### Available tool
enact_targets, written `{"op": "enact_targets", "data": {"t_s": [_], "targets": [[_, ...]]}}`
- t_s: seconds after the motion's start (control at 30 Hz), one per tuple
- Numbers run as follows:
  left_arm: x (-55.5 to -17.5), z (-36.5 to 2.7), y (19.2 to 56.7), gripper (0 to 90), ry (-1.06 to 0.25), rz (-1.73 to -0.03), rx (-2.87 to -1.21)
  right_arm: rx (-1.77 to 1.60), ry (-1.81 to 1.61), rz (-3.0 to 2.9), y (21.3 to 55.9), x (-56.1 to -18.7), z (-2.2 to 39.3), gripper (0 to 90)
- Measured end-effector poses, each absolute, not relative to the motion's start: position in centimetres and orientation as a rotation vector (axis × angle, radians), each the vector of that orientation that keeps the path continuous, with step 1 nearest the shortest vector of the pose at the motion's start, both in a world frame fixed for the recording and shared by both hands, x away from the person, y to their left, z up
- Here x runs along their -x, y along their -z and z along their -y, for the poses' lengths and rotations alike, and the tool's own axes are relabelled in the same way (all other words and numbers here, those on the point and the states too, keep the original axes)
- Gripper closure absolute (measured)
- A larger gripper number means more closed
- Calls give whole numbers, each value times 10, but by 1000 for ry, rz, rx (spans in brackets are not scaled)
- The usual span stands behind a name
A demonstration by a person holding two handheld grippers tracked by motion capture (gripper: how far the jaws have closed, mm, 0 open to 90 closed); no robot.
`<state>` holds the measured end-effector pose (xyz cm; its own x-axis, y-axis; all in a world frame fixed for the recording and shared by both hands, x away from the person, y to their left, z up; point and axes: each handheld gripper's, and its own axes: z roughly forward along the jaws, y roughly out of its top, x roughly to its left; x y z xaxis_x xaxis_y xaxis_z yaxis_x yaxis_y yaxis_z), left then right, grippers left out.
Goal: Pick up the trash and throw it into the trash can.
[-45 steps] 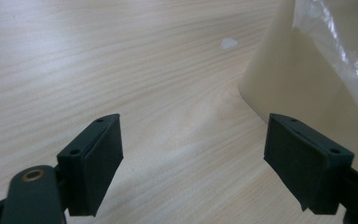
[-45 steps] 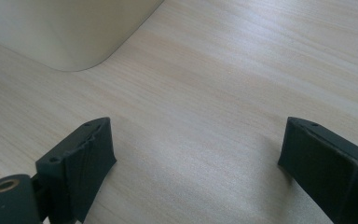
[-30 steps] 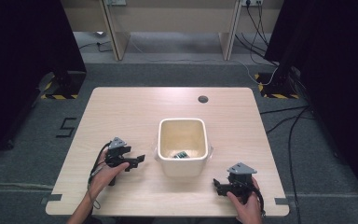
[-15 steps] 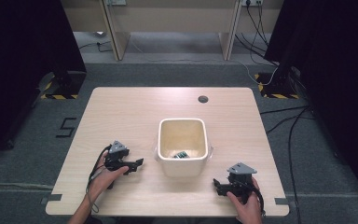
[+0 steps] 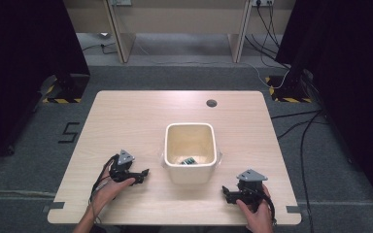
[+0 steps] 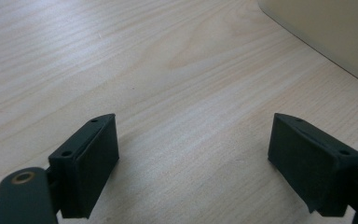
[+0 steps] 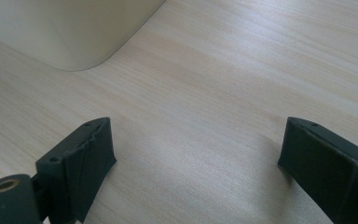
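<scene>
Pale wooden table [image 5: 136,121], cream bin [image 5: 190,153] between left tool [image 5: 144,173] and right tool [image 5: 225,191], both spread, empty.

One table [image 5: 141,116], one cream bin [image 5: 190,171] holding one small green item [image 5: 190,160], and two grippers.

A pale wooden table [image 5: 136,121] carries a cream tub [image 5: 190,171], standing between the left claw [image 5: 144,174] and the right claw [image 5: 226,191]. A round dark hole [image 5: 211,103] lies beyond the tub, well away from both claws resting on the wood.
</scene>
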<state>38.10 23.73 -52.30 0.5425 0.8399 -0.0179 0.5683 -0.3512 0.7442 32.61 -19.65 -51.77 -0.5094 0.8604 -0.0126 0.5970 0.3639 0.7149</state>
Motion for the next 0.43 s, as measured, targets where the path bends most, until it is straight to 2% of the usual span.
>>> {"op": "enact_targets", "data": {"t_s": [0.43], "targets": [[-380, -236, 524, 144, -491, -1150, -2049, -1272, -937, -2247, 518, -326, 196, 99]]}}
